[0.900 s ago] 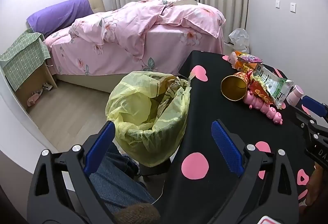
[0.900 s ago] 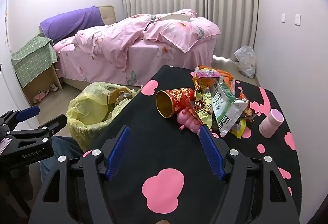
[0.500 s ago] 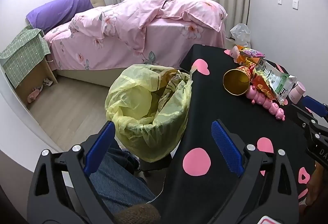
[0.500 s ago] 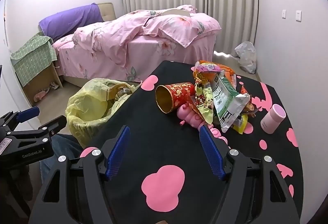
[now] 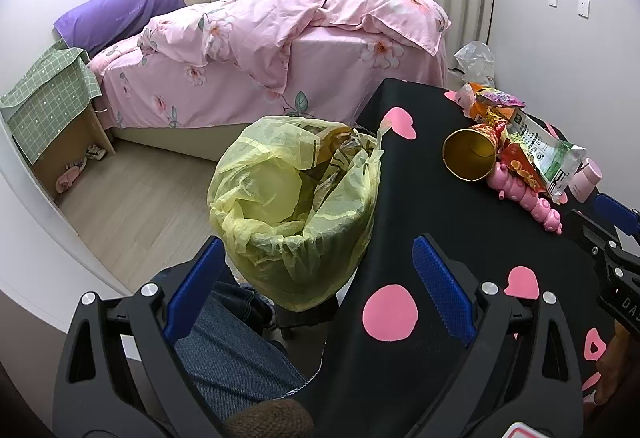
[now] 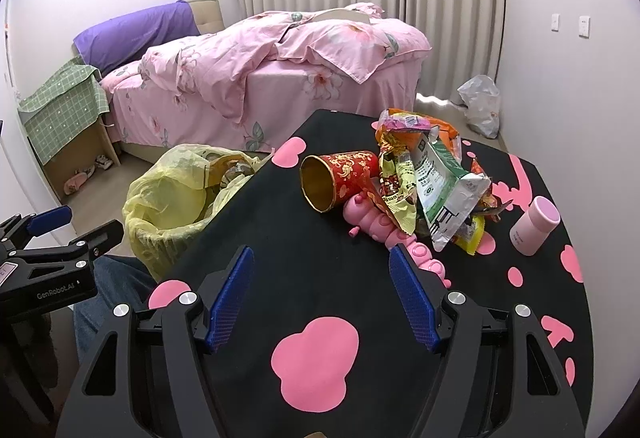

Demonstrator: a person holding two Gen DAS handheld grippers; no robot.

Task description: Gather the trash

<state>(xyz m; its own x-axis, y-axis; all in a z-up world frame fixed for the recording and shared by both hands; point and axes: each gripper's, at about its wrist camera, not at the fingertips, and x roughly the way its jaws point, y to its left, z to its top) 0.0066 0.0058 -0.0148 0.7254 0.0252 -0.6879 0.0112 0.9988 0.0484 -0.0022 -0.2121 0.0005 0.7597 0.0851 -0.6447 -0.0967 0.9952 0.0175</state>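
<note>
A bin lined with a yellow bag stands on the floor at the left edge of the black table; it also shows in the right wrist view. A red and gold paper cup lies on its side beside a heap of snack wrappers and a pink toy. The cup and the wrappers show in the left wrist view too. My left gripper is open and empty just before the bin. My right gripper is open and empty over the table, short of the cup.
A pink bottle stands right of the wrappers. A bed with pink bedding is behind the table. A white plastic bag lies on the floor by the curtain. A person's jeans-clad leg is below the left gripper.
Both grippers have drifted slightly forward toward the bin and the trash heap, so these look a little nearer. Both stay open and empty.
</note>
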